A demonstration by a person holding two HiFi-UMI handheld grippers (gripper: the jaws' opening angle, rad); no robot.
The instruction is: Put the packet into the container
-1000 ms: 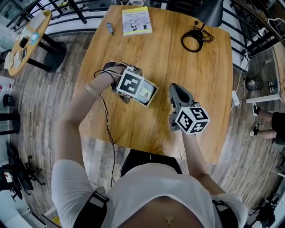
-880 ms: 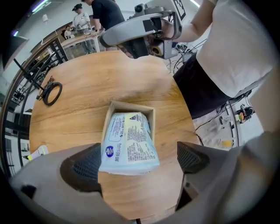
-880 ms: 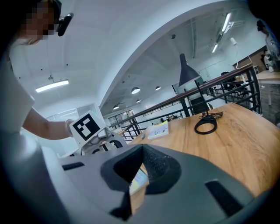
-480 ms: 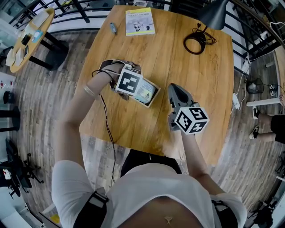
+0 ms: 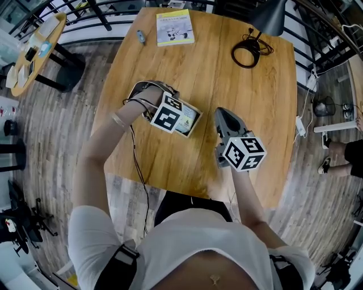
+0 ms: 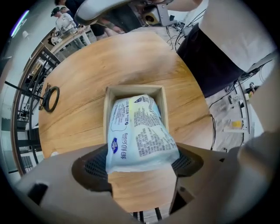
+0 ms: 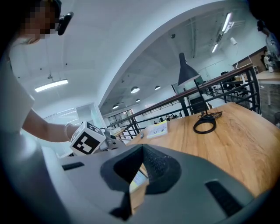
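A pale blue packet [image 6: 135, 131] lies lengthwise in a small open wooden container [image 6: 106, 114] in the middle of the table. Its far end is inside, and its near end sticks out over the near rim. My left gripper [image 6: 142, 168] is closing on that near end, and both pads touch the packet's sides. In the head view the left gripper [image 5: 178, 117] hangs over the container [image 5: 191, 126] and hides most of it. To the right, my right gripper [image 5: 225, 116] points at the container with its jaws together and nothing between them [image 7: 139, 175].
A booklet [image 5: 174, 26] and a small blue object [image 5: 140, 36] lie at the table's far edge. A coiled black cable [image 5: 245, 54] sits at the far right, under a dark lamp shade [image 5: 266, 14]. A round side table [image 5: 34, 51] stands off to the left.
The left gripper has tilted and shifted a little toward me over the container, and its marker cube has turned. The right gripper has stayed where it was.
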